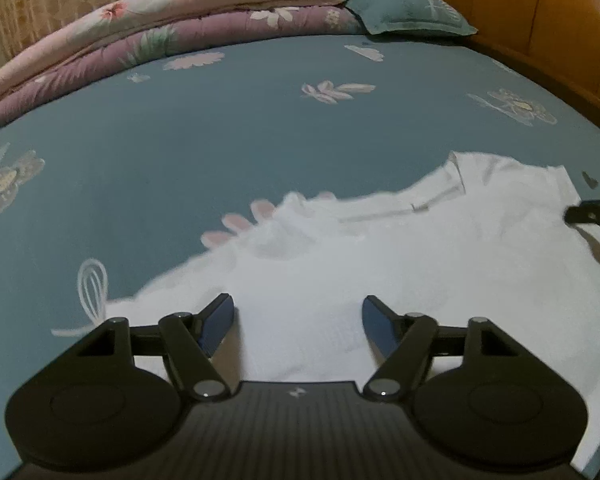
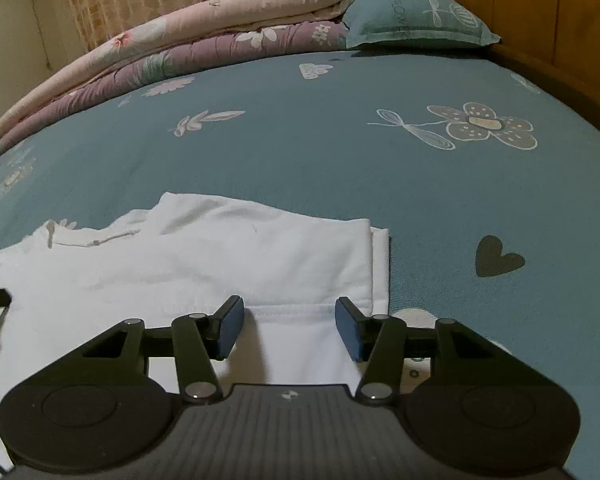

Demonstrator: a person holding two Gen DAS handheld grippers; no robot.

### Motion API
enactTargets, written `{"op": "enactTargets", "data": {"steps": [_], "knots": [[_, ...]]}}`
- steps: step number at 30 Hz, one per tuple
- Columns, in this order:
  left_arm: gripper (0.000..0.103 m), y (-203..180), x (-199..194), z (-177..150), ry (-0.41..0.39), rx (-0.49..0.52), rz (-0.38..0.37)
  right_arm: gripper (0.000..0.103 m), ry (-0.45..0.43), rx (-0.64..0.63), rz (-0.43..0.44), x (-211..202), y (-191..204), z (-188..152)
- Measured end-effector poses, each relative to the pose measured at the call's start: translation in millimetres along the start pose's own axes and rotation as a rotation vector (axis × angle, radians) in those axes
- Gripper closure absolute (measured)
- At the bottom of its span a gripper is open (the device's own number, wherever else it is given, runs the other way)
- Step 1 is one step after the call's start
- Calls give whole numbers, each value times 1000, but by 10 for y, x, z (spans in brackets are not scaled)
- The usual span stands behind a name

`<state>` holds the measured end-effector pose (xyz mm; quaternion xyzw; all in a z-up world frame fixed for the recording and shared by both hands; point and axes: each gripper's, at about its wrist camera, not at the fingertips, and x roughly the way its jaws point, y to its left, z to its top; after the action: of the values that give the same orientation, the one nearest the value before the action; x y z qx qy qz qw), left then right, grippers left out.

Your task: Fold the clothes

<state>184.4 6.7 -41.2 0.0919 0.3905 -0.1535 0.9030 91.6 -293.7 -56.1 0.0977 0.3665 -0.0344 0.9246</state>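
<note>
A white T-shirt (image 1: 380, 264) lies spread on a bed sheet (image 1: 180, 152) of teal cloth printed with flowers. In the left wrist view the left claw (image 1: 298, 320) stands over the shirt's body with its jaws wide and only cloth below them, nothing pinched. The shirt runs from there toward 2 o'clock, where its collar (image 1: 456, 176) shows; a dark tip of the other tool enters at 3 o'clock.

In the right wrist view the right claw (image 2: 290, 326) is over a folded sleeve (image 2: 356, 256) near the hem, jaws apart, grasping nothing. A dark heart print (image 2: 496, 256) sits at 3 o'clock from the sleeve. Folded quilts (image 2: 180, 48) lie at 11 o'clock, a teal pillow (image 2: 416, 16) at 1 o'clock, beside a wooden headboard (image 2: 540, 4).
</note>
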Motion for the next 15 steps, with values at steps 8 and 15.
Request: {"op": "enactTargets", "data": {"steps": [8,15], "knots": [[27,-375,-554,-94,-23,-13,-119,27,-37,-16,139,-578,29,-205],[26,-547,-643,-527,65,-77,-151,24,1,39,97,-650,-211,-568]]}}
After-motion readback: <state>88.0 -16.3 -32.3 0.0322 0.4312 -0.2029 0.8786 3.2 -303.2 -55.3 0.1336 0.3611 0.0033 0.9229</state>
